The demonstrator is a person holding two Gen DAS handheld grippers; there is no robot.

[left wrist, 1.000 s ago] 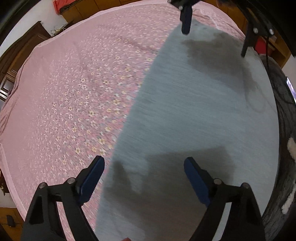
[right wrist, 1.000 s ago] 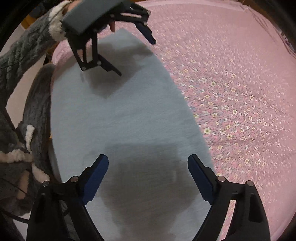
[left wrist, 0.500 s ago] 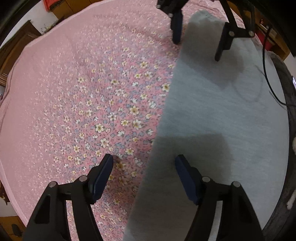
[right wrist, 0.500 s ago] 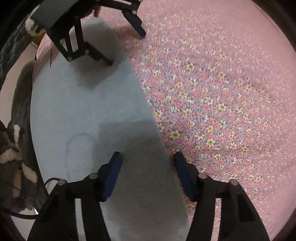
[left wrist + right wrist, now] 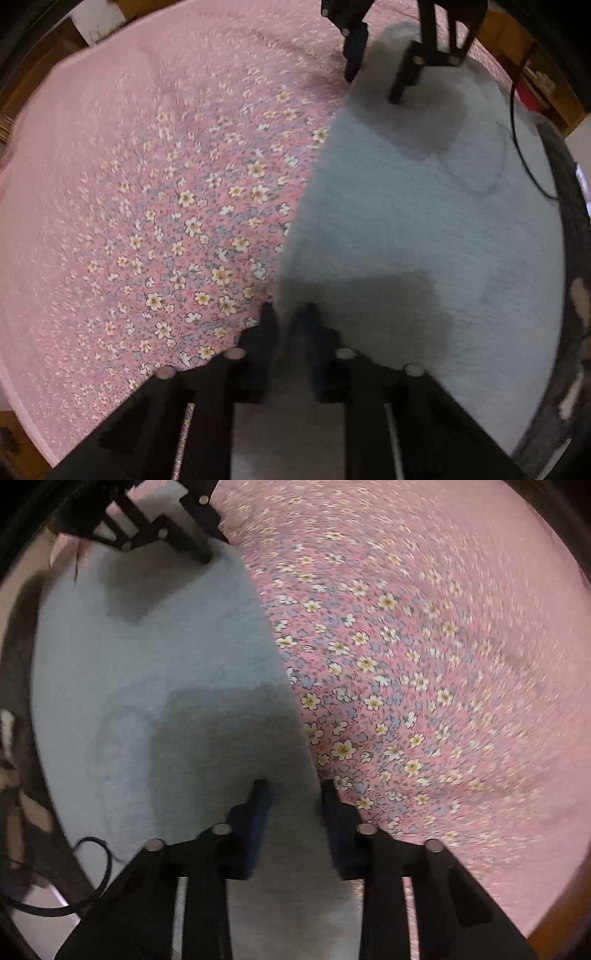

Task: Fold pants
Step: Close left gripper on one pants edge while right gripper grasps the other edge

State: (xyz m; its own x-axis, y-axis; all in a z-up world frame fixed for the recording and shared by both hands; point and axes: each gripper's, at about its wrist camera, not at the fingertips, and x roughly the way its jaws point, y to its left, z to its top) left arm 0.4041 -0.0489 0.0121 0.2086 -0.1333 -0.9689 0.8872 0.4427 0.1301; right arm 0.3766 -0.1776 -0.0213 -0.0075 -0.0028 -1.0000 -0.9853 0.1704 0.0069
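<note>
left gripper (image 5: 290, 325): fingers drawn close together, clamped on the edge of the grey pants (image 5: 424, 229). right gripper (image 5: 295, 797): fingers narrowed on the same edge; whether they grip the fabric cannot be told. the pants lie flat on the pink floral bedsheet (image 5: 147, 166), along its near side.
</note>
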